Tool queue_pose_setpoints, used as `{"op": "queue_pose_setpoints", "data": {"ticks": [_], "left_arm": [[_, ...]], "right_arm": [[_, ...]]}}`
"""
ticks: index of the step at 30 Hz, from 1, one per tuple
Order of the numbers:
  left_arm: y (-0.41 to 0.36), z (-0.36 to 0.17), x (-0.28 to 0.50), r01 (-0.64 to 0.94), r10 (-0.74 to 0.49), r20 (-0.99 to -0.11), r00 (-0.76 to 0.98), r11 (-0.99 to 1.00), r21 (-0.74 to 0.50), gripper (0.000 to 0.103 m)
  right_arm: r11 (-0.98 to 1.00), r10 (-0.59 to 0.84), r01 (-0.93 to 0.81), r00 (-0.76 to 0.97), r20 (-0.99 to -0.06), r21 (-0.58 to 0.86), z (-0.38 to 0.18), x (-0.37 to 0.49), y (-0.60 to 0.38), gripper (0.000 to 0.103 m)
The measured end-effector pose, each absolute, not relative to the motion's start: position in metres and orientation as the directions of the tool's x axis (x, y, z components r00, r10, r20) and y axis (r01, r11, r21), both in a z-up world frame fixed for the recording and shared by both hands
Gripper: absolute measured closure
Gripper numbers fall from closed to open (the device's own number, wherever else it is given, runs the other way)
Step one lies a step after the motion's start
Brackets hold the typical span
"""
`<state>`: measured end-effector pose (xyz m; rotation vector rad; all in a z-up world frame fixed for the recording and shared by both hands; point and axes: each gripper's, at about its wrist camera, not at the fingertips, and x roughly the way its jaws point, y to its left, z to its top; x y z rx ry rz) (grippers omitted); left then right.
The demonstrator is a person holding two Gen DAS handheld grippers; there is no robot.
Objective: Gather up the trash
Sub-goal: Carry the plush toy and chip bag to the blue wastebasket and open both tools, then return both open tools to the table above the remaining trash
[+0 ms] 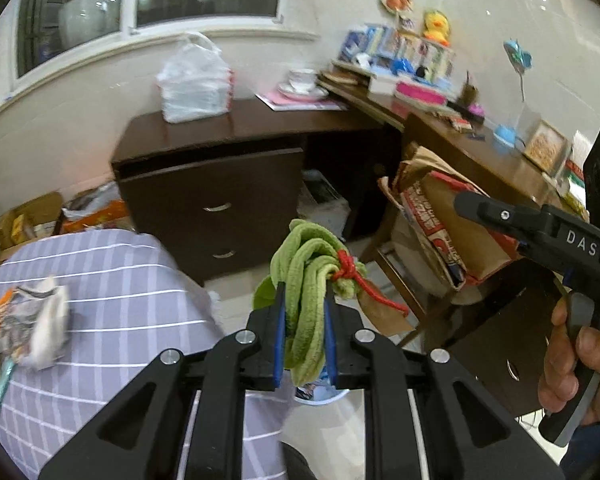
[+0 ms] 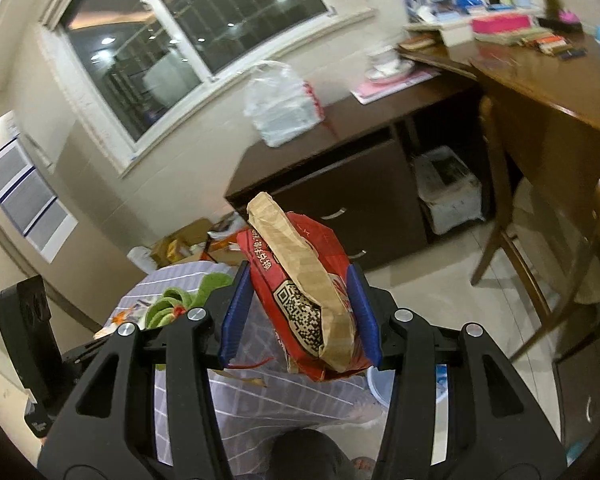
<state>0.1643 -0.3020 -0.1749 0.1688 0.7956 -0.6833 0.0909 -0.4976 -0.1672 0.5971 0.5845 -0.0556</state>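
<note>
In the left wrist view, my left gripper (image 1: 305, 294) is shut on a bundle of green fuzzy cord (image 1: 312, 256) tied with red string and a brown tag. In the right wrist view, my right gripper (image 2: 298, 272) is shut on a crumpled red and brown paper bag (image 2: 300, 308) with a QR code. The left view also shows that paper bag (image 1: 440, 216) held at the right in the right gripper (image 1: 472, 208), with a person's hand (image 1: 572, 360) on its handle. The green bundle (image 2: 172, 304) appears low left in the right view. Both grippers hang in the air beside a bed.
A bed with a purple striped sheet (image 1: 120, 300) carries crumpled wrappers (image 1: 24, 328). A round white bin rim (image 1: 320, 398) shows under the left gripper. A dark drawer cabinet (image 1: 220, 184) bears a white plastic bag (image 1: 196, 84). A cluttered wooden desk (image 2: 560, 92) and chair (image 2: 512, 240) stand right.
</note>
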Motion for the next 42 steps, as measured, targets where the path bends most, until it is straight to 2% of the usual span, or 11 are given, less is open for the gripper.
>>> {"op": "queue_pose_setpoints", "data": {"ticks": [11, 15, 17, 18, 19, 20, 26, 32, 42], "left_arm": [[-0.366, -0.233, 0.187, 0.665, -0.453, -0.808, 0.377, 0.739, -0.105, 0.088], [-0.377, -0.247, 0.196, 0.672, -0.448, -0.82, 0.356, 0.732, -0.108, 0.083], [-0.382, -0.254, 0.202, 0.672, -0.435, -0.832, 0.344, 0.733, -0.106, 0.054], [-0.383, -0.256, 0.205, 0.663, -0.426, -0.835, 0.349, 0.742, -0.101, 0.026], [-0.382, -0.257, 0.207, 0.649, -0.42, -0.83, 0.367, 0.755, -0.095, 0.015], [-0.383, -0.257, 0.208, 0.641, -0.418, -0.827, 0.376, 0.762, -0.093, 0.015], [-0.372, -0.255, 0.214, 0.607, -0.398, -0.836, 0.379, 0.789, -0.1, 0.015], [-0.358, -0.24, 0.209, 0.596, -0.408, -0.811, 0.419, 0.798, -0.094, 0.014], [-0.329, -0.203, 0.19, 0.591, -0.444, -0.755, 0.482, 0.801, -0.094, 0.013]], "right_arm": [[0.781, 0.122, 0.311, 0.774, -0.621, 0.541, -0.228, 0.113, -0.527, 0.056], [0.764, 0.129, 0.331, 0.763, -0.633, 0.554, -0.245, 0.124, -0.536, 0.055], [0.749, 0.13, 0.348, 0.757, -0.64, 0.564, -0.255, 0.128, -0.541, 0.05], [0.738, 0.136, 0.356, 0.753, -0.644, 0.573, -0.262, 0.13, -0.544, 0.045], [0.723, 0.138, 0.371, 0.748, -0.649, 0.582, -0.269, 0.132, -0.548, 0.032], [0.713, 0.137, 0.384, 0.745, -0.653, 0.587, -0.274, 0.132, -0.55, 0.025], [0.683, 0.13, 0.432, 0.722, -0.68, 0.589, -0.292, 0.126, -0.556, 0.007], [0.688, 0.091, 0.471, 0.698, -0.71, 0.552, -0.29, 0.119, -0.551, 0.006], [0.728, 0.071, 0.436, 0.719, -0.691, 0.529, -0.256, 0.11, -0.527, 0.006]]}}
